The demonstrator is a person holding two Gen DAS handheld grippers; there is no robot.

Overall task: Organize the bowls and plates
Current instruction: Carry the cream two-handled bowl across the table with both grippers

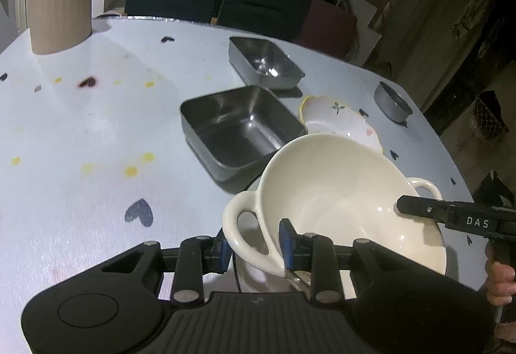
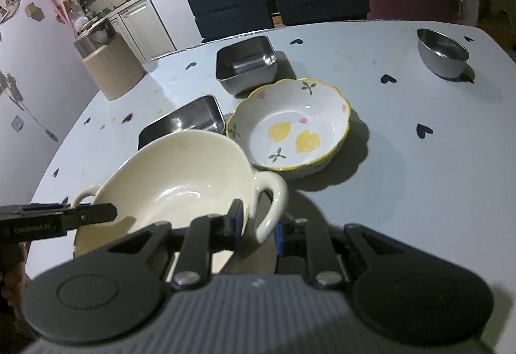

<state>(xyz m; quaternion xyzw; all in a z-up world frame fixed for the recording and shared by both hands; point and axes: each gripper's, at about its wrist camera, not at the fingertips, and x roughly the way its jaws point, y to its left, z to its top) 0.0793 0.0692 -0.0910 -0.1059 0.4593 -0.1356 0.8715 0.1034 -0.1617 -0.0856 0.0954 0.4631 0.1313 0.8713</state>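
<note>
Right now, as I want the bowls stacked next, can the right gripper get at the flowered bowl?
Probably not yet: the right gripper grips the cream bowl by a handle; only table separates it from the flowered bowl.

My left gripper (image 1: 254, 249) matte black, blue fingertip pads (image 1: 288, 246), silver pivot screws, ribbed housing, my right gripper (image 2: 258, 226) the same build, white "DAS" lettering on its finger, bare skin on my right hand (image 1: 500, 276)

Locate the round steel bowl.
The round steel bowl sits alone near the table's far right corner in the right wrist view, beyond the lemon-print bowl.
</note>
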